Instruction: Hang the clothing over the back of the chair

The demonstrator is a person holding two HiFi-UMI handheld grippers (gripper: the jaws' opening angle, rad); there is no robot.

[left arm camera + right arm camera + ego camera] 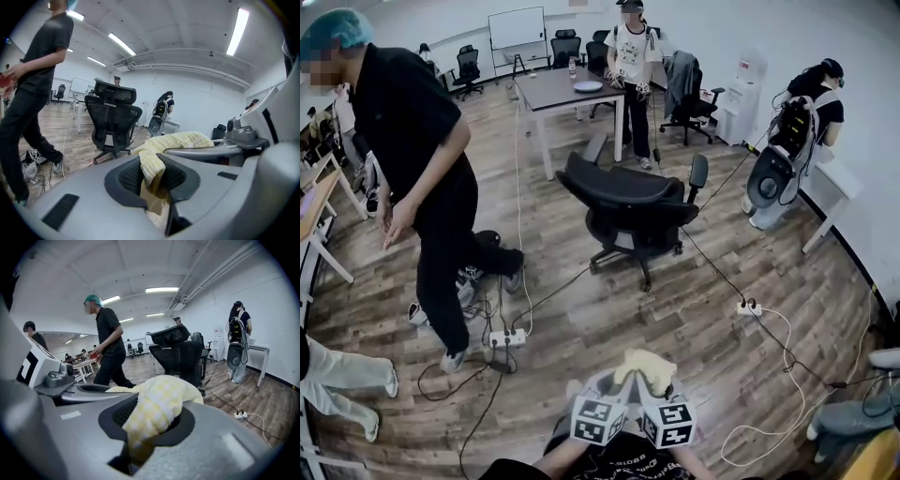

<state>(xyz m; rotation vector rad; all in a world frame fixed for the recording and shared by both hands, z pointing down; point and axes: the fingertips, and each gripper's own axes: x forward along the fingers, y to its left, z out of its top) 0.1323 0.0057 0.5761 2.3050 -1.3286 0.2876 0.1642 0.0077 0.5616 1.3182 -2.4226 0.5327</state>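
Observation:
A pale yellow checked piece of clothing is bunched between my two grippers at the bottom middle of the head view. My left gripper is shut on a fold of the clothing. My right gripper is shut on another fold of the clothing. The black mesh office chair stands ahead of both grippers on the wood floor, its backrest turned toward me. The same chair shows as chair left of centre in the left gripper view and chair centre right in the right gripper view.
A person in black walks at the left. A power strip and cables lie on the floor between me and the chair; another strip lies to the right. A table and more people stand beyond.

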